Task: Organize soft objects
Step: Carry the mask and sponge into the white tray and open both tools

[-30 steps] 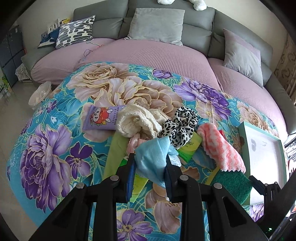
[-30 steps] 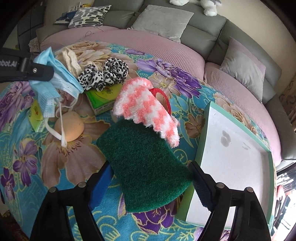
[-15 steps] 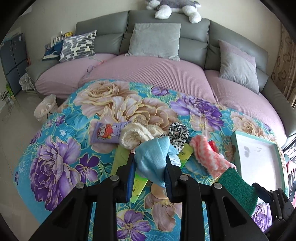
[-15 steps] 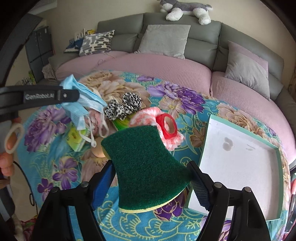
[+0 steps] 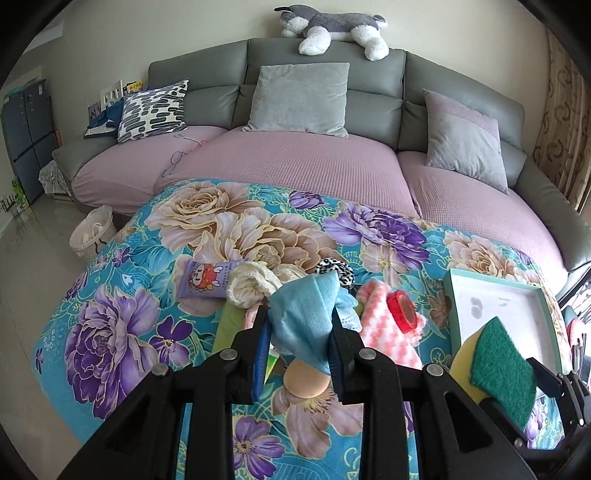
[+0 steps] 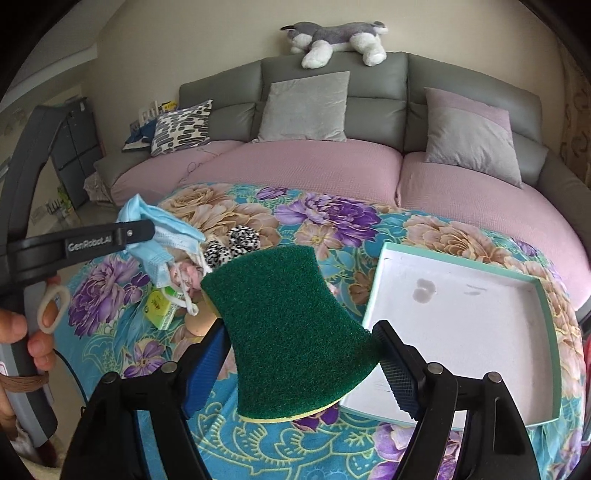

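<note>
**Two soft items held above floral cover**

- Left gripper [image 5: 297,341]: clamped on a crumpled blue face mask [image 5: 304,317], raised clear of the floral cover [image 5: 122,332]; white ear loops dangling in the right wrist view.
- Right gripper [image 6: 303,360]: pads pressed on both edges of a green scouring sponge [image 6: 291,332] with yellow underside; carried in the air, near left of the white tray [image 6: 458,332].
- Tray: teal-rimmed, right side of cover, interior bare apart from faint marks.
- Remaining pile, centre of cover: cream knitted cloth [image 5: 251,286], leopard-print scrunchie [image 5: 338,271], pink-and-white fluffy cloth [image 5: 384,332] with red tape roll [image 5: 402,310] on top, purple cartoon tube [image 5: 205,282], tan round puff [image 5: 306,378] near the left gripper.
- Far: grey sofa [image 5: 325,96] with plush dog [image 5: 332,29] on backrest.
</note>
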Tool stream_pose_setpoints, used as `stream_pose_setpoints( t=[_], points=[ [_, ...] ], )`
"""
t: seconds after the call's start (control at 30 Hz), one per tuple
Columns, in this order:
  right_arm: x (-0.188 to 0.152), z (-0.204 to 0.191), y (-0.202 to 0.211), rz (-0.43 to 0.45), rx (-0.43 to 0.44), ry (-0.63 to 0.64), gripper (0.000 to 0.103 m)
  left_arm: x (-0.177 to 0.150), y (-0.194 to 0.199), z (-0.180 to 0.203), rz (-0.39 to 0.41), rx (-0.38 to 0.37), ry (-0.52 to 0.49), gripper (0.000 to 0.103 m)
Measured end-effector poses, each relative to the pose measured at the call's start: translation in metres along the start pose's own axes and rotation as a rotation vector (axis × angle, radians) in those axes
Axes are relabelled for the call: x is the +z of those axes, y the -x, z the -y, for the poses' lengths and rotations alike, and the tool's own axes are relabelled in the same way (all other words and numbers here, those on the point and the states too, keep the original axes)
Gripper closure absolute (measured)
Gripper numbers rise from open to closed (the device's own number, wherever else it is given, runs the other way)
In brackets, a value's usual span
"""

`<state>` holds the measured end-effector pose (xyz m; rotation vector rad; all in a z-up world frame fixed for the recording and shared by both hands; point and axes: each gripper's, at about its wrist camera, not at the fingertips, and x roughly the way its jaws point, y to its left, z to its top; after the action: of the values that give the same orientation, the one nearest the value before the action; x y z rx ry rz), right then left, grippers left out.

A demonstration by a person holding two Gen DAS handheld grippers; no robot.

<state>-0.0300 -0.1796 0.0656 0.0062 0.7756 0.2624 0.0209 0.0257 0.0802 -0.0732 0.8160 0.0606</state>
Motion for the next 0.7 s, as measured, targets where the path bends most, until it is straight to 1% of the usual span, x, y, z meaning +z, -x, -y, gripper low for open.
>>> stream_pose_setpoints(
  t=[0.07, 0.2, 0.4, 0.5, 0.7],
  points=[
    [-0.001, 0.011, 0.002, 0.009, -0.023, -0.027, 0.023, -0.001, 0.000, 0.003, -0.003, -0.006, -0.004, 0.074],
    [-0.006, 0.049, 0.006, 0.010, -0.097, -0.127, 0.023, -0.001, 0.000, 0.008, -0.008, -0.027, -0.011, 0.074],
    [-0.015, 0.099, 0.018, 0.020, -0.212, -0.252, 0.023, 0.000, 0.008, 0.018, 0.010, -0.046, -0.021, 0.074],
    [-0.019, 0.123, 0.025, 0.029, -0.260, -0.308, 0.023, 0.003, 0.014, 0.029, 0.016, -0.071, -0.052, 0.074],
    [-0.028, 0.157, 0.034, 0.032, -0.358, -0.376, 0.023, 0.014, 0.033, 0.057, 0.047, -0.102, -0.119, 0.074]
  ],
)
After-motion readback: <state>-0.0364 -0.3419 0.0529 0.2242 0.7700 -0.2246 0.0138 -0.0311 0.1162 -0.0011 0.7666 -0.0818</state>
